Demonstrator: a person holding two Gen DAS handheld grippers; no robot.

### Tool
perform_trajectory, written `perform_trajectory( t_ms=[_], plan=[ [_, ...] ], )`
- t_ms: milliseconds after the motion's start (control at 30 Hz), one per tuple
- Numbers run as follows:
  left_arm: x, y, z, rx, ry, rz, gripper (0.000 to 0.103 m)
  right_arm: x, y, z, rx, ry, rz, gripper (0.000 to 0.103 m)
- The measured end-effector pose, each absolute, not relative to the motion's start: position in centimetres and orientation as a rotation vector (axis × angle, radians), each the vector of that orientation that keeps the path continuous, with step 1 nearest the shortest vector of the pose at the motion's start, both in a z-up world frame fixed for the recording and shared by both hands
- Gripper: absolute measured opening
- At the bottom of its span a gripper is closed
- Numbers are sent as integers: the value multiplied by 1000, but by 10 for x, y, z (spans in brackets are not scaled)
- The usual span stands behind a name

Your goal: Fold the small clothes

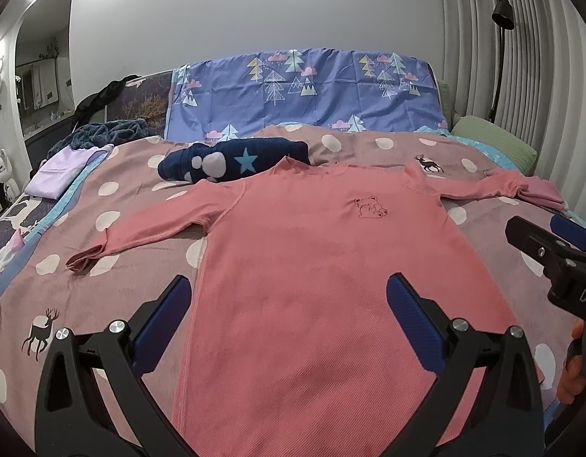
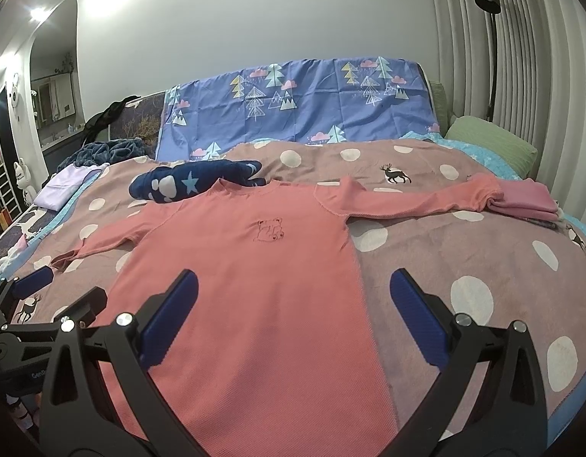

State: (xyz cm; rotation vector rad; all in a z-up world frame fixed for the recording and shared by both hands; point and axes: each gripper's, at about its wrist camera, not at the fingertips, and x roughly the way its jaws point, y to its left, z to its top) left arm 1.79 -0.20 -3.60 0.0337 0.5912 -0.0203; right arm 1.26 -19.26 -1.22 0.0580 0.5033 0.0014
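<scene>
A pink long-sleeved child's top [image 1: 312, 266] lies flat and face up on the bed, both sleeves spread out; it also shows in the right wrist view [image 2: 247, 285]. A small bear drawing [image 1: 371, 206] is on its chest. My left gripper [image 1: 289, 316] is open, hovering over the top's lower left part. My right gripper [image 2: 293, 312] is open over the top's lower right edge. The right gripper also shows at the right of the left wrist view [image 1: 537, 240].
The bedspread [image 2: 464, 266] is mauve with white dots and deer. A folded navy garment with a star [image 1: 232, 160] lies behind the collar. A folded pink piece [image 2: 525, 198] sits at the right sleeve end. A lilac folded item [image 1: 60, 171] lies far left. A green pillow [image 2: 491, 144] is at the back right.
</scene>
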Motion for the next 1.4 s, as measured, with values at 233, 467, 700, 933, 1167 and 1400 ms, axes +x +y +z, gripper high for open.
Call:
perform_trajectory(
  t_ms=[233, 467, 700, 933, 1167, 1400],
  plan=[
    [18, -1, -41, 32, 600, -27, 102, 13, -192, -14, 57, 509, 6, 101],
    [18, 0, -45, 28, 613, -32, 102, 12, -191, -15, 53, 524, 9, 101],
    [19, 0, -46, 27, 619, -35, 102, 13, -192, -16, 52, 529, 13, 101],
    [20, 0, -49, 25, 625, -36, 102, 14, -191, -17, 47, 535, 15, 101],
    [20, 0, -49, 26, 624, -37, 102, 12, -190, -19, 43, 540, 17, 101],
    [20, 0, -52, 24, 624, -38, 102, 12, -189, -23, 37, 547, 21, 101]
  ],
)
